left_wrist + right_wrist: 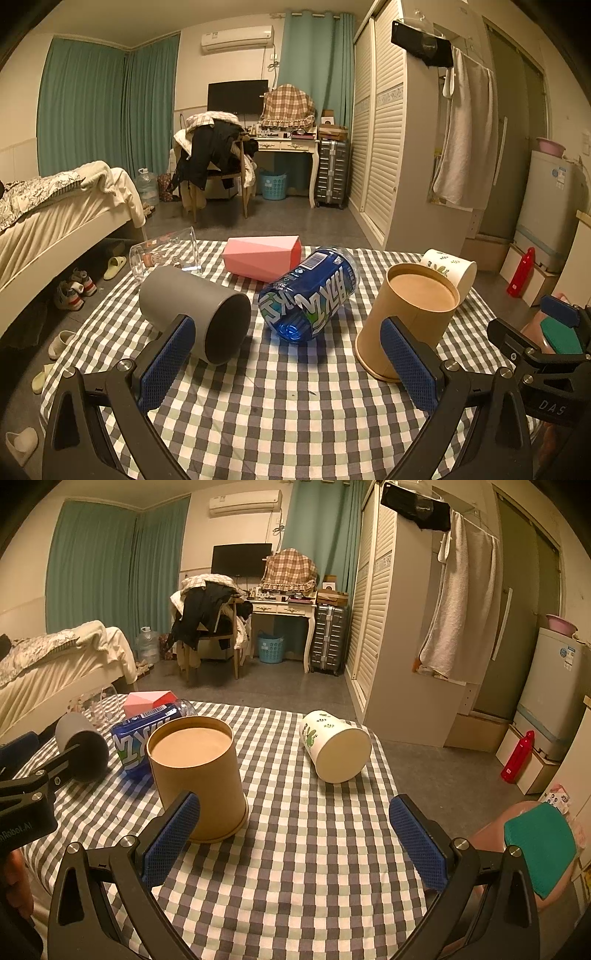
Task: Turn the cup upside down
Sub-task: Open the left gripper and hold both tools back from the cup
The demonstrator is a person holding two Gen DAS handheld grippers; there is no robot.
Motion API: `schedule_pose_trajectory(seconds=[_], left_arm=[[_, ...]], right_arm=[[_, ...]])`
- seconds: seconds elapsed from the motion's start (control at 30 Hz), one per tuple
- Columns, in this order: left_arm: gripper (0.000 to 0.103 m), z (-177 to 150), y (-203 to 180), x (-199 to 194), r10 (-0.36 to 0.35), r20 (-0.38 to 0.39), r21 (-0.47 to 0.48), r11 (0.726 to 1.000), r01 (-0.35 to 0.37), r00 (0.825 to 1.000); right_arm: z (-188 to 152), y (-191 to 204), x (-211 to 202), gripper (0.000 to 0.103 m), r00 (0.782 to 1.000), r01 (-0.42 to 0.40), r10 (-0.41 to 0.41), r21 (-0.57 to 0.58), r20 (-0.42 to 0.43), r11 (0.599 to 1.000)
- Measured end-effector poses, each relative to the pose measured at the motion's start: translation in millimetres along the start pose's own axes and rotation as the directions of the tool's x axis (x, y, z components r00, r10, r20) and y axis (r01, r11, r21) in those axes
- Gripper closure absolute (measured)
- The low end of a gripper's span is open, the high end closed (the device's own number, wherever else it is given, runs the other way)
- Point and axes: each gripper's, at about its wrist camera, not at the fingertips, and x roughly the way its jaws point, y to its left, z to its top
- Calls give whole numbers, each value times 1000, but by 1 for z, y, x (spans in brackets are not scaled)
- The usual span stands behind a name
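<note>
Several cups sit on a checked tablecloth (288,398). A brown paper cup (410,317) (199,775) stands upside down, base up. A grey cup (195,314) (83,749), a blue printed cup (310,295) (140,738), a pink faceted cup (262,256) (147,701), a clear glass (166,254) and a white leaf-print cup (448,269) (334,746) lie on their sides. My left gripper (288,369) is open and empty, in front of the blue cup. My right gripper (295,843) is open and empty, just right of the brown cup.
The table's right edge (399,812) drops to the floor, with a pink stool and green cushion (539,845) beside it. A bed (55,221) and shoes stand to the left. A wardrobe (388,147) stands beyond the table.
</note>
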Motion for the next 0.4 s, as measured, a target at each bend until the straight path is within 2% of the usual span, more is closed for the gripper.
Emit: schedule_pose_trajectory(seconds=[0.4], left_arm=[[0,-3,3,0,-1,7,5,1000,1,1000]], right_arm=[[-2,0,1,0,1000,-3,3,-2,-6,1000]])
